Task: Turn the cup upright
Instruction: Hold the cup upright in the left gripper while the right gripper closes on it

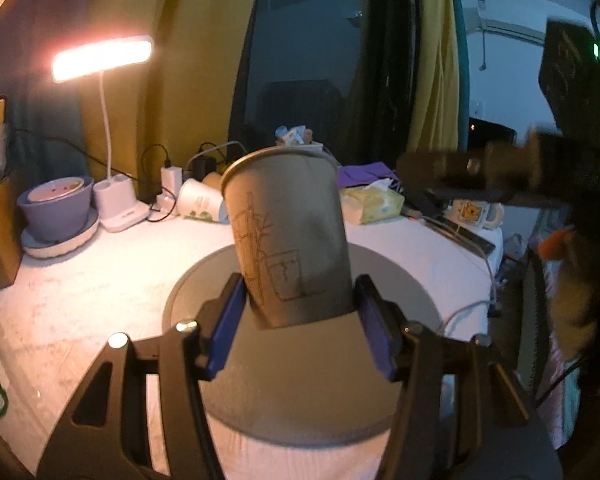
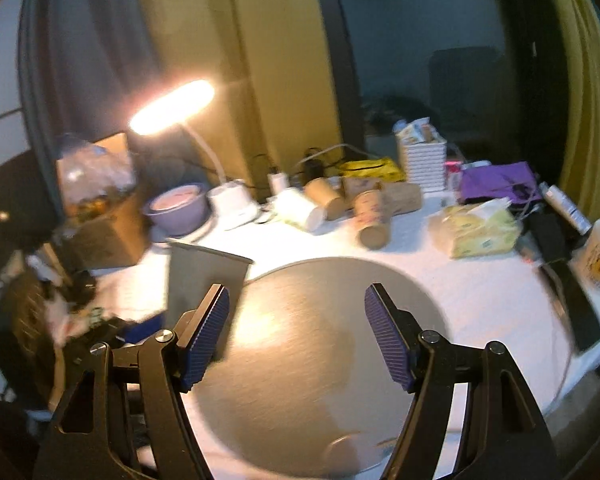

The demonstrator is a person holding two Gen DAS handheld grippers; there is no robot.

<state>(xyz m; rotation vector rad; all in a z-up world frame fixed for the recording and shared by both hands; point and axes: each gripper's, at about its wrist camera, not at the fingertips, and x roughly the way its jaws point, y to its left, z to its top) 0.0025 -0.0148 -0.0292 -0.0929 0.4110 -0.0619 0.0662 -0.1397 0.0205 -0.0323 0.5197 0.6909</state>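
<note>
While the left tongs (image 1: 300, 312) clamp the cup (image 1: 288, 236) rim-up above the counter (image 1: 80, 300), setting down remains; right tongs (image 2: 296, 328) gape wide, empty.

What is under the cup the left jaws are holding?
The round grey mat on the white table cover lies under the cup; the spot directly beneath its base is hidden.

The left hand-held gripper (image 1: 300, 322) has matte black angular arms with cut-out slots, round silver screws at the joints, and blue pads (image 1: 225, 328). The right hand-held gripper (image 2: 298, 334) matches it, its blue ribbed pads (image 2: 204, 340) finely grooved.
</note>
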